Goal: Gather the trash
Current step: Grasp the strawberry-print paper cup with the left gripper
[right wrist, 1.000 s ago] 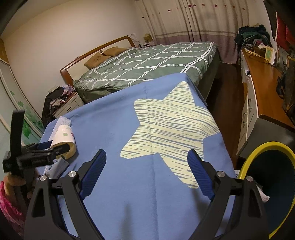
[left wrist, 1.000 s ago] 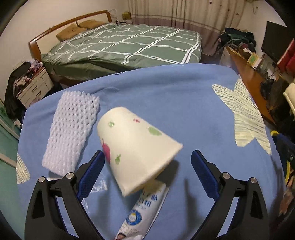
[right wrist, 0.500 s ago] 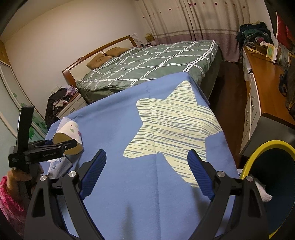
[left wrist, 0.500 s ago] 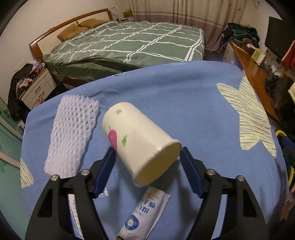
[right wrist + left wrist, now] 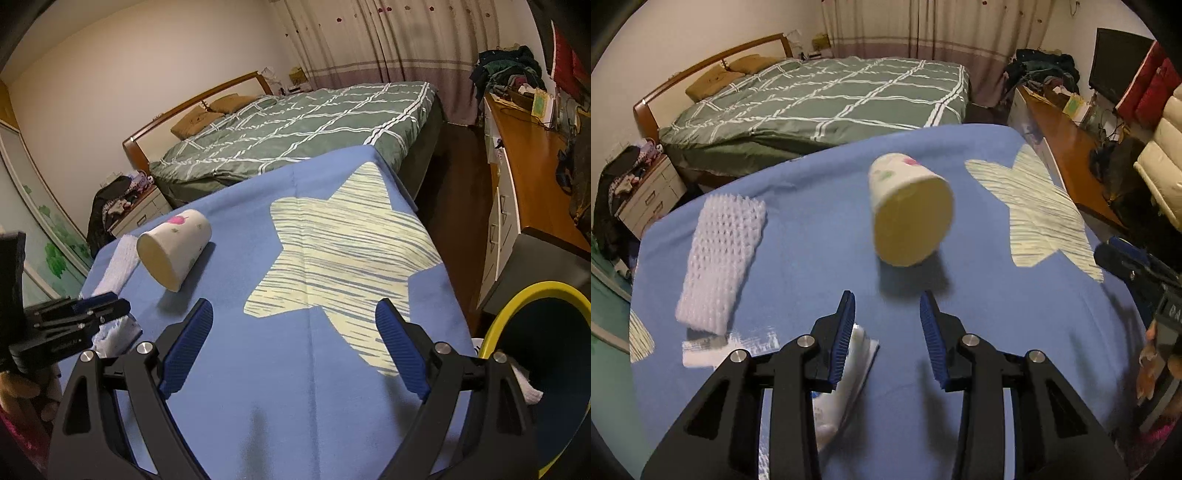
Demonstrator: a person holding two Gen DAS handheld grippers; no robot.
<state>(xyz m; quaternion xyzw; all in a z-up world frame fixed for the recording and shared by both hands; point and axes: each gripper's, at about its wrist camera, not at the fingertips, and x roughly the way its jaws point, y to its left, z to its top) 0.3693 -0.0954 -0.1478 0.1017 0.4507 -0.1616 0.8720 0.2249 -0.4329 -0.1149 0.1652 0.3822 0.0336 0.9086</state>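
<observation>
Paper cup (image 5: pixel 911 210) lies loose on its side, center frame on the blue tablecloth (image 5: pixel 812 236), ahead of the left gripper (image 5: pixel 888 325); jaws narrowed, gripping nothing; right gripper (image 5: pixel 293 347) wide open, empty; looks like the pickup step; next, regrab the cup for the yellow-rimmed bin (image 5: pixel 517 306), lower right.

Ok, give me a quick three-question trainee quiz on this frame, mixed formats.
1. True or false: the left hand-held gripper is gripping the paper cup.
2. The paper cup is: A) standing upright, B) lying on its side on the blue cloth, C) inside the bin.
3. Fill in: the bin past the table's right edge has a ___ rim.

Key: 1 false, nothing is between its fingers; 2 B; 3 yellow.
</observation>
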